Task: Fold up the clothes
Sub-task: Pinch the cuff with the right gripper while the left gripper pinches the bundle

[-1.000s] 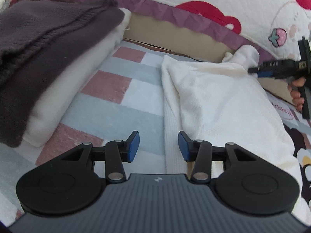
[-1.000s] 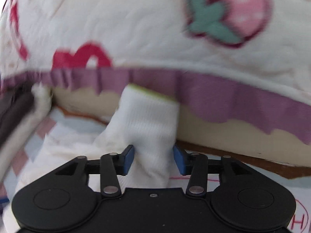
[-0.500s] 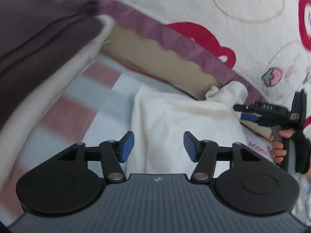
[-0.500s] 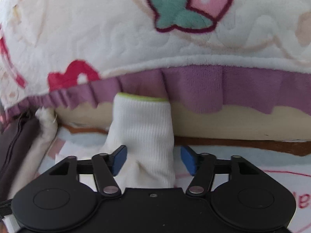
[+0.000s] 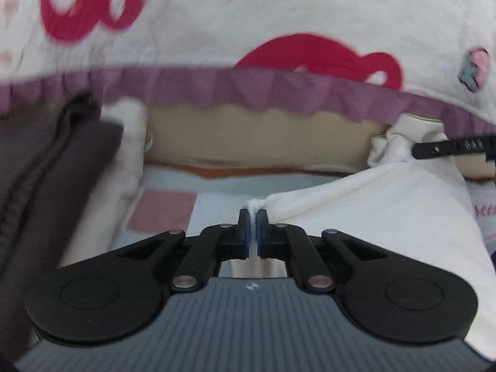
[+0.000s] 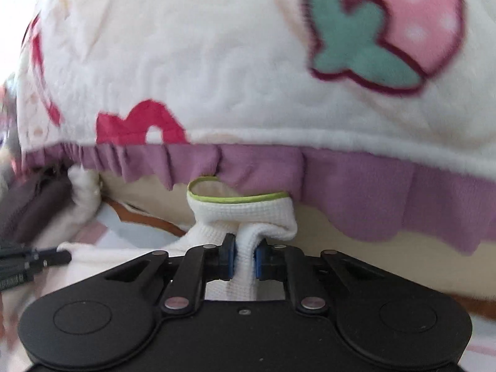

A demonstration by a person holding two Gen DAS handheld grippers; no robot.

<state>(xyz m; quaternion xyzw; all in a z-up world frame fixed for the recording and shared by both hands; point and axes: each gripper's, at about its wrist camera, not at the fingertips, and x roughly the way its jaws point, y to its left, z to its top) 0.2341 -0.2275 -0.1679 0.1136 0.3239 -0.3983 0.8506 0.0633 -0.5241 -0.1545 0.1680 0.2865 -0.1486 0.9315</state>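
A white knitted garment [image 5: 387,214] lies on the checked sheet [image 5: 164,207], its green-trimmed cuff [image 6: 241,210] up against the quilt's purple frill. My left gripper [image 5: 253,220] is shut on the garment's far left corner, and a small tuft of cloth sticks out past the pads. My right gripper [image 6: 245,259] has its jaws closing on the bunched cloth just below the cuff, with the pads pressing on it. In the left wrist view the right gripper [image 5: 417,150] comes in from the right edge at the cuff.
A folded pile of dark brown [image 5: 46,170] and cream clothes [image 5: 124,161] lies at the left. A white quilt with red prints and a purple frill [image 5: 248,90] overhangs the back. The left gripper's fingers [image 6: 34,262] show at the right wrist view's left edge.
My left gripper moved up along the garment's left edge to its far corner and shut on it. My right gripper closed from wide open onto the cloth below the cuff.
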